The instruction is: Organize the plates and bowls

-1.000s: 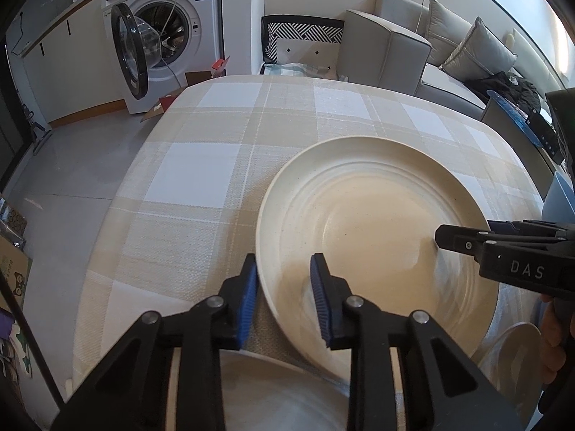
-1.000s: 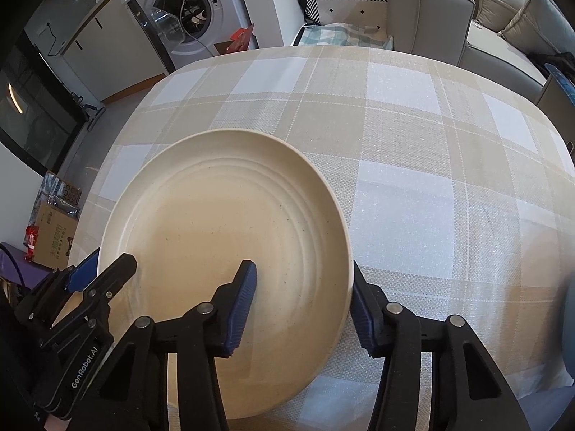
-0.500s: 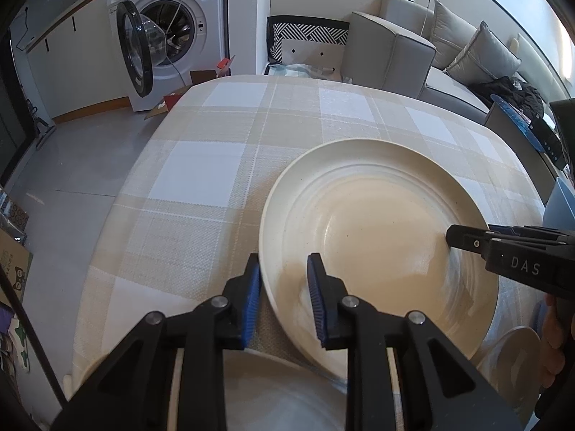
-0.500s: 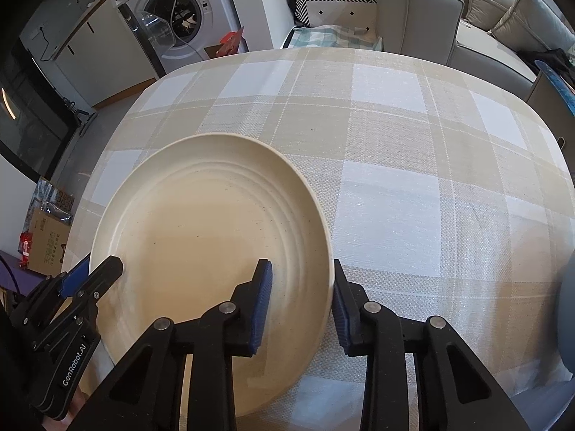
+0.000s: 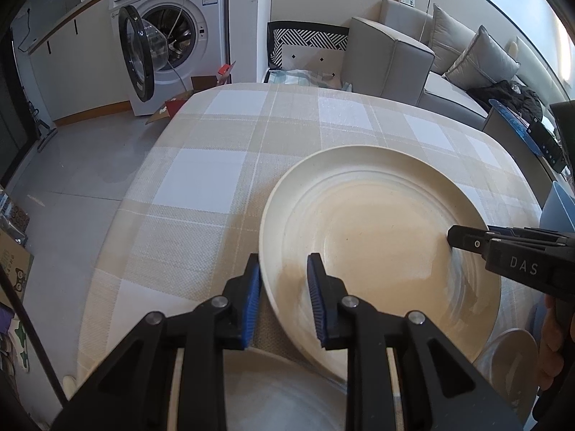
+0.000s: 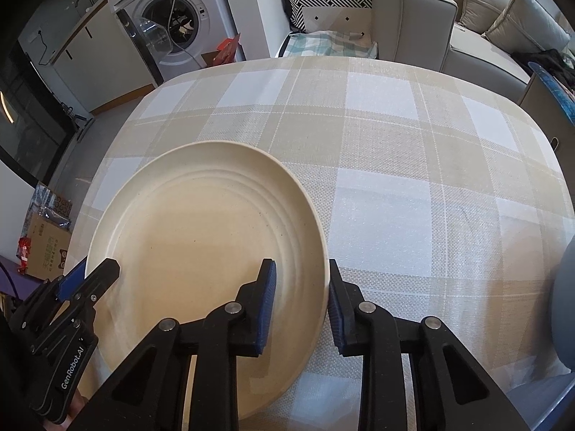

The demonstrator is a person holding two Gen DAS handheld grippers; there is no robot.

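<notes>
A large cream plate [image 5: 377, 251] with ringed grooves rests on the checked tablecloth [image 5: 215, 186]. My left gripper [image 5: 284, 287] is shut on its near left rim, one blue pad inside and one outside. My right gripper [image 6: 300, 287] grips the opposite rim of the plate [image 6: 201, 251]; its jaws are closing the last bit, with the pads against the rim. Each gripper shows in the other's view: the right gripper [image 5: 463, 240] over the plate's right side, the left gripper [image 6: 104, 273] at its lower left edge.
A second pale plate [image 5: 258, 391] lies under my left gripper at the table's near edge, and a small pale bowl [image 5: 514, 352] sits at the lower right. A blue object [image 5: 557, 208] stands at the right. A washing machine [image 5: 172, 36] and a sofa [image 5: 413, 61] lie beyond the table.
The right gripper's jaws have come together from wide apart onto the plate's rim. The left gripper's jaws narrowed slightly on the rim. Neither the plate nor the hands shifted noticeably.
</notes>
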